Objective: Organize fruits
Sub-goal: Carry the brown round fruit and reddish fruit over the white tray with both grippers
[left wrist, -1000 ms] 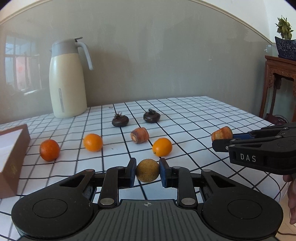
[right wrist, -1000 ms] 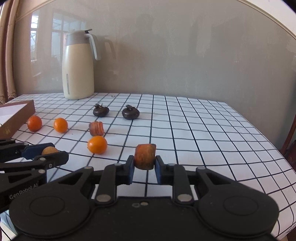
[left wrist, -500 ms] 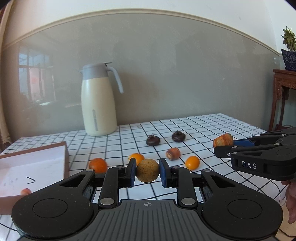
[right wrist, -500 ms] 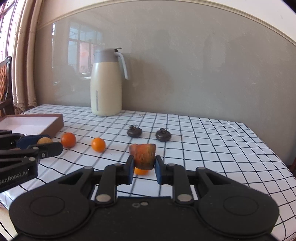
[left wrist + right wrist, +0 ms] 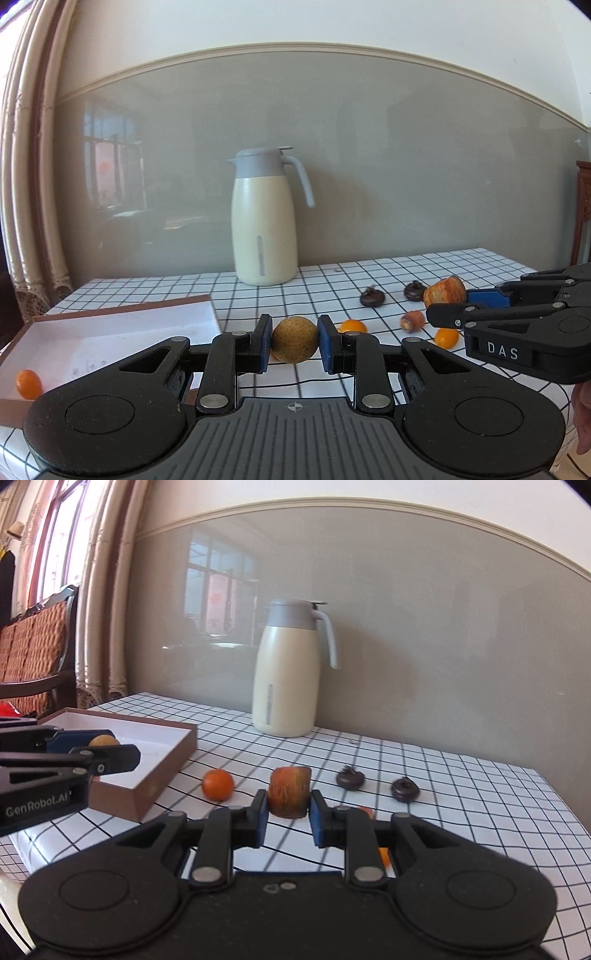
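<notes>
My left gripper is shut on a round tan speckled fruit, held above the checked table just right of the brown box. One small orange fruit lies in the box's near left corner. My right gripper is shut on a reddish-orange chunk of fruit; it also shows in the left wrist view as the orange chunk at the right gripper's tip. On the table lie orange fruits, two dark fruits and a brown piece.
A cream jug with a grey lid and handle stands at the back of the table against the grey wall. A chair with patterned cushions and curtains are to the left. The table's right edge is near.
Both grippers have risen and swung left with their fruits still gripped. The brown box has come into full view and the loose fruits have slid to the right and lower in both views.
</notes>
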### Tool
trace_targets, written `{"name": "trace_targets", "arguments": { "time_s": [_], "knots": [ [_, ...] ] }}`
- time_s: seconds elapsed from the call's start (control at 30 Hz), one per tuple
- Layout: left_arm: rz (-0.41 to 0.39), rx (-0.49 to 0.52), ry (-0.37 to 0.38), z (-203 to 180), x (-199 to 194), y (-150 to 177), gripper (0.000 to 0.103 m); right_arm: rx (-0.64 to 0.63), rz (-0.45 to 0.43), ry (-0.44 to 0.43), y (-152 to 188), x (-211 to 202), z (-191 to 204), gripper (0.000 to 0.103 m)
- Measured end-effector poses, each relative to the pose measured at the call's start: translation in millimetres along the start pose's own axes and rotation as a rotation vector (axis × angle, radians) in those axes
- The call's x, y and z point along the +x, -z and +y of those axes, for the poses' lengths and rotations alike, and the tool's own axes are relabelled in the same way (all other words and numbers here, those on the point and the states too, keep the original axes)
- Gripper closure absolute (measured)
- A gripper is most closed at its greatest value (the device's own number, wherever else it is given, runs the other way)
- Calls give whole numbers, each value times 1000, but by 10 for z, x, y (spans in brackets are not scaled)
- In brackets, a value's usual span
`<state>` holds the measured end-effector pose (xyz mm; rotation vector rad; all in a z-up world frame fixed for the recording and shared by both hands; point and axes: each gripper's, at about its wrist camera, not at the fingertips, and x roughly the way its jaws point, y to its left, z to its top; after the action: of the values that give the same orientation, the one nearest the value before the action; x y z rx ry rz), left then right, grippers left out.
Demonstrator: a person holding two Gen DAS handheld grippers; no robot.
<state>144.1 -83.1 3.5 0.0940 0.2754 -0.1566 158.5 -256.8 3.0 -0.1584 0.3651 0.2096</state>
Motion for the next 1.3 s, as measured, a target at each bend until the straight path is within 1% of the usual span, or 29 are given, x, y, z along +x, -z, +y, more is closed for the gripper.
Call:
{"name": "trace_targets", "arguments": {
  "time_s": [0.4, 0.63, 0.8, 1.1, 1.3],
  "knots": [
    [-22, -51, -86, 503, -136, 16, 76, -45, -41, -109, -190, 88, 534, 89],
    [-24, -77, -158, 870, -198, 52, 76, -64, -63, -171, -298, 151, 819, 89],
    [-16, -101, -213, 1139, -229, 98, 76, -61, -66, -198, -352, 246, 963, 89],
    [-16, -124, -268, 1428, -333, 177, 76, -61, -85, -248, -449, 315, 1235, 89],
    [-24, -140, -314, 1674, -349, 149, 76, -79, -102, -259, -569, 385, 1371, 89]
  ]
}}
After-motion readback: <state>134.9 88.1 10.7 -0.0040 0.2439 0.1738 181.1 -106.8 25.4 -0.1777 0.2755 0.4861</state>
